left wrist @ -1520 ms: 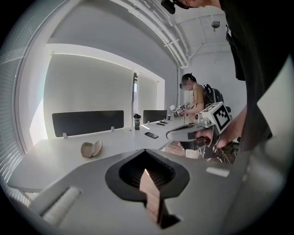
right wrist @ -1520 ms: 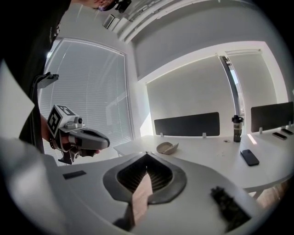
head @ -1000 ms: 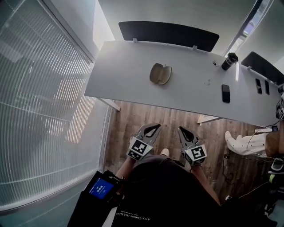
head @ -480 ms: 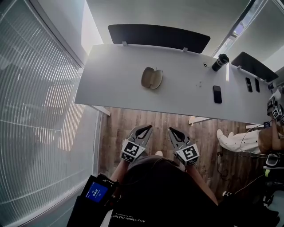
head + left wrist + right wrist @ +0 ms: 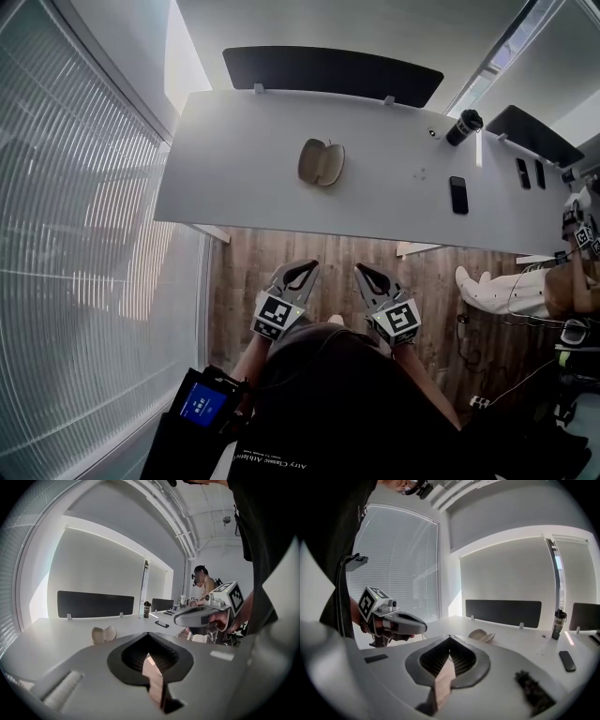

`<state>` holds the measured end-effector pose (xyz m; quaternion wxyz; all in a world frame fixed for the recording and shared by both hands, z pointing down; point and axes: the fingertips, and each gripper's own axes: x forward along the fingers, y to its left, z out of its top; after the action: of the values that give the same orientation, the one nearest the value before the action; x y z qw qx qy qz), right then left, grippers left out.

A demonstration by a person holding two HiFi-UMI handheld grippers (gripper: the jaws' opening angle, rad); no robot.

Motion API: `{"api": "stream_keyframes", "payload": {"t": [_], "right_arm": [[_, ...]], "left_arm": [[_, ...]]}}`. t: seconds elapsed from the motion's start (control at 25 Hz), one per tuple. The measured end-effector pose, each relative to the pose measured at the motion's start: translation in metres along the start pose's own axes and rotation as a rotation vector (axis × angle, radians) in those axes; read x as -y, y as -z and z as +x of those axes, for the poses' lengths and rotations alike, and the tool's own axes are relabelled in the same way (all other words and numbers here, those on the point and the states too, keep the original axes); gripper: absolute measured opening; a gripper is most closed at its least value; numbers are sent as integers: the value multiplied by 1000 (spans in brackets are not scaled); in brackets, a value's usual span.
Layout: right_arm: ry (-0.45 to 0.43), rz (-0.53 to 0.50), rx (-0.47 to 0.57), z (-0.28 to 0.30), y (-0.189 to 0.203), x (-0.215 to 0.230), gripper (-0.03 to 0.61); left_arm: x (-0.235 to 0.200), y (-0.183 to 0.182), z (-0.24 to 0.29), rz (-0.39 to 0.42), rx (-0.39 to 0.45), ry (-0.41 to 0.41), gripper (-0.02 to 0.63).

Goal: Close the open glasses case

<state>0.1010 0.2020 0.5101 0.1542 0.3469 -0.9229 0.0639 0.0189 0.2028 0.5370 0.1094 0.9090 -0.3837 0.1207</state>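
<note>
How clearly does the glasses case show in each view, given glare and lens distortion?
Head view: the glasses case is sharp on the desk, though the wide lens bows the desk edges and window light bleaches the far-left wall. Left gripper view: case small, pale on pale, low contrast. Right gripper view: likewise small, desk washed bright.

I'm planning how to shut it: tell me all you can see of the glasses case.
The glasses case is a beige, smooth-looking clamshell, lying open with its two rounded halves spread side by side, joined along the middle. It rests on the white table, left of centre in the head view. Only the table touches it; its contents cannot be made out.
</note>
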Motion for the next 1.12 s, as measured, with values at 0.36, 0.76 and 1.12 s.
{"api": "stream_keyframes", "payload": {"t": [0.36, 0.76, 1.12], "right_arm": [[15, -4, -21, 20, -4, -7, 5], [14, 0, -28, 40, -9, -14, 5], [32, 22, -42, 60, -10, -19, 5]], "left_arm": [[-21, 6, -9, -22, -3, 8, 8], [-42, 17, -16, -40, -16, 8, 8], [-64, 29, -22, -69, -42, 9, 8]]}}
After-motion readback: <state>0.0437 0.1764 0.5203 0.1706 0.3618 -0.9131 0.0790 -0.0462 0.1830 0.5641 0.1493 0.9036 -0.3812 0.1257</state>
